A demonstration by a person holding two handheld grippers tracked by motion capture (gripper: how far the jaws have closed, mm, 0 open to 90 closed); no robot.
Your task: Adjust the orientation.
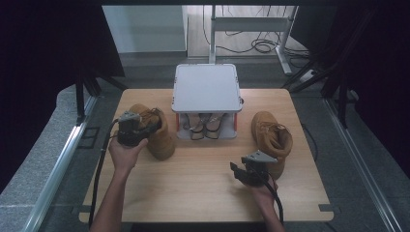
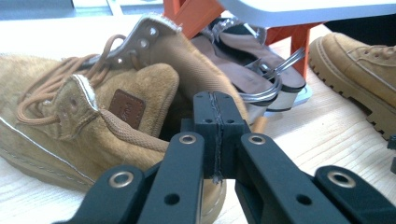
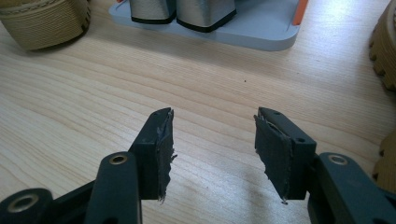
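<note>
Rack [image 1: 207, 87] between two boots [image 1: 153, 130]

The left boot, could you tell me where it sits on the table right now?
In the high view the left boot lies on the table's left side, just left of the grey rack, with the left gripper at its collar.

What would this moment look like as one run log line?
left gripper: shut, at left boot collar | right gripper: open, empty, over table | right boot: untouched

The right gripper [image 3: 212, 154] hovers, fingers [image 3: 161, 154] apart, over the wooden table [image 3: 93, 102].
</note>
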